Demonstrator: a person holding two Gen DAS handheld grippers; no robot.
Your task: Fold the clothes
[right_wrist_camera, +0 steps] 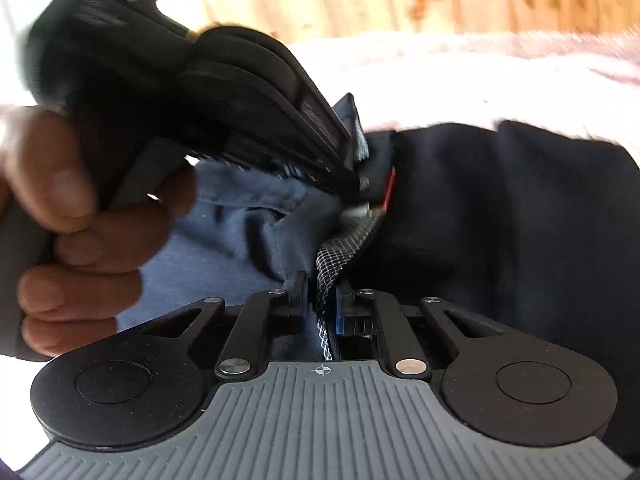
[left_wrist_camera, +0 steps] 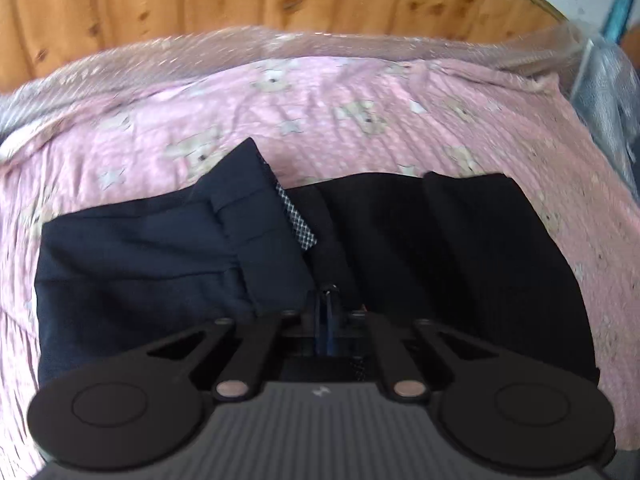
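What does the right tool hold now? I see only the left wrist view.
Observer: The right tool is shut on the checked lining of the navy trousers.
Operator: Where is my left tool from there?
Observer: The left tool reaches the trousers just beyond the right one, beside a red tag.
Operator: Which other thing is near?
Observer: The hand that holds the left tool fills the left side of the right wrist view.
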